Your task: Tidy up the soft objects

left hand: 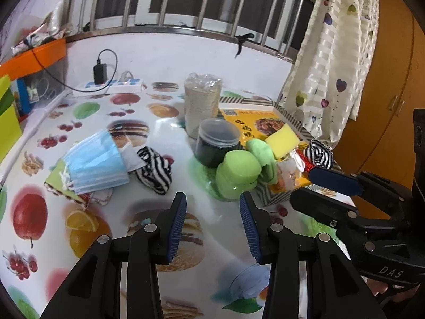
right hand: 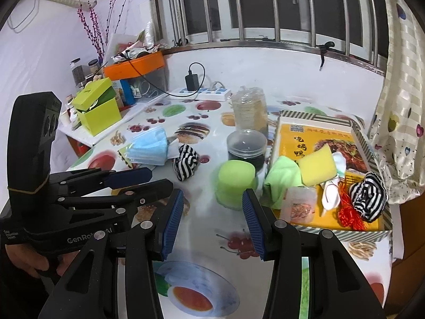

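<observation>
Between picks: left tongs (left hand: 212, 223) and right tongs (right hand: 212, 220) both released, empty, hovering over bench (right hand: 202, 239). Striped cloth (left hand: 154, 170) and masks (left hand: 98, 162) at 10 o'clock remain outside box (right hand: 353, 232); next, judged: reach, clamp cloth.

Clutter around the fruit-print tablecloth

The tablecloth (right hand: 202, 242), printed with fruit and pastries, covers the whole table. At the far edge a white power strip (right hand: 203, 93) lies against the wall with a black charger (right hand: 192, 81) plugged into it. To the left stands a lime-green box (right hand: 97, 111) with its lid ajar, and behind it an orange tray (right hand: 135, 66) heaped with odds and ends beside purple flower sprigs (right hand: 93, 30). Mid-table, a wrapped stack of round discs (right hand: 249, 107) stands upright, with a dark lidded jar (right hand: 245, 148) just in front of it. Steel window bars (right hand: 265, 8) run along the far wall; a heart-print curtain (left hand: 329, 61) hangs on the right.
</observation>
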